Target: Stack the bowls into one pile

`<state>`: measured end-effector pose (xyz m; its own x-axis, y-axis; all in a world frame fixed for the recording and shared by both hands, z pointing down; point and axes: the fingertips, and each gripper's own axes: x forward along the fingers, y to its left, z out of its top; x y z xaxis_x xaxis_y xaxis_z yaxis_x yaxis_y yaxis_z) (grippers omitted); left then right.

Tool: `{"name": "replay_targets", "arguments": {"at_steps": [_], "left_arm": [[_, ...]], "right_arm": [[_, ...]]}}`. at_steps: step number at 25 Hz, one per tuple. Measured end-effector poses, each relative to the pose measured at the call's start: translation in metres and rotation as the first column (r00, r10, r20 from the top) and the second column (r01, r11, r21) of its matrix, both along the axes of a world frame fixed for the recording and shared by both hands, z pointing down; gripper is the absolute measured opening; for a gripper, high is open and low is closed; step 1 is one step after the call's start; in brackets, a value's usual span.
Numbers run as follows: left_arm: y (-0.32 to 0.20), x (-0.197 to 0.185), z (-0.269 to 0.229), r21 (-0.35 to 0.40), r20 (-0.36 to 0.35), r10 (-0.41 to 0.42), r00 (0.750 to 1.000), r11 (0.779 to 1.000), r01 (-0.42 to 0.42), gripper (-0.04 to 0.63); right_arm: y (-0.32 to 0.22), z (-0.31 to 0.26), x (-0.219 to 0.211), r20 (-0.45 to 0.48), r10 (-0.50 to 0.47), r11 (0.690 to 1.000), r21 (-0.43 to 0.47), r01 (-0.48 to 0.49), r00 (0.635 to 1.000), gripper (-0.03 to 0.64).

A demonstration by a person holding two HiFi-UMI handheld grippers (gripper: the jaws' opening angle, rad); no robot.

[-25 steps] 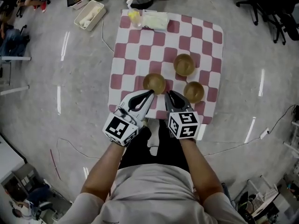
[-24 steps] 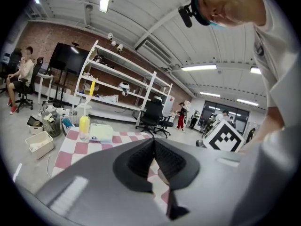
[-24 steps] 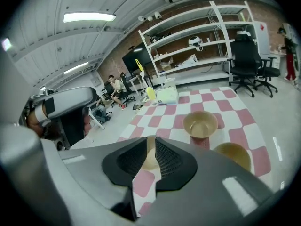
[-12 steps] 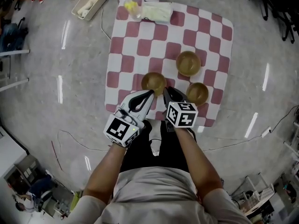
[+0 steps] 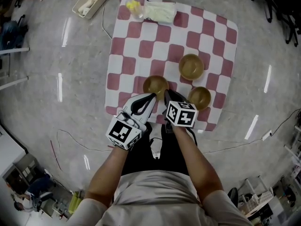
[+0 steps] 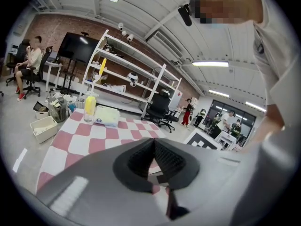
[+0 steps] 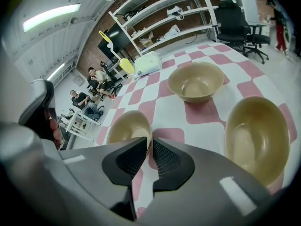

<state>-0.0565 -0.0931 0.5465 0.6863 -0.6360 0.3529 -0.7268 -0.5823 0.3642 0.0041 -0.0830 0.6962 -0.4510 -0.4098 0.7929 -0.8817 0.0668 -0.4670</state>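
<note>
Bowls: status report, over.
Left claw shut, empty. Right claw shut, empty, at near bowl. Far bowl, right bowl apart; none stacked. Nothing blocking.

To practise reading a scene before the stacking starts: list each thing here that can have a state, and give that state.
Near bowl: upright, empty, unstacked.
Far bowl: upright, empty, unstacked.
Right-hand bowl: upright, empty, unstacked.
Left gripper: jaws together, empty.
Right gripper: jaws almost together, empty, beside the near bowl's rim.
Yellow bottle: upright.

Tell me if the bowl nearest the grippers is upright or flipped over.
Upright. The bowl sits on the checkered cloth with its opening facing up; the right gripper view shows its empty inside.
</note>
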Motion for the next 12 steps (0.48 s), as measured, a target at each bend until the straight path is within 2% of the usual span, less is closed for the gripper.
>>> {"name": "replay_targets", "arguments": {"at_steps": [5,12], "left_arm": [[0.001,0.001,0.005,-0.016,-0.006,-0.007,1.000,1.000,0.007,0.006],[-0.002,0.008,0.003,-0.020,-0.014,-0.007,1.000,1.000,0.006,0.006]], "right_arm": [[-0.001,0.003,0.001,0.018,0.023,0.999,-0.033,-0.022,1.000,0.020],[-0.011,-0.013,0.006,0.044,0.032,0.999,-0.026,-0.031,0.999,0.018]]}}
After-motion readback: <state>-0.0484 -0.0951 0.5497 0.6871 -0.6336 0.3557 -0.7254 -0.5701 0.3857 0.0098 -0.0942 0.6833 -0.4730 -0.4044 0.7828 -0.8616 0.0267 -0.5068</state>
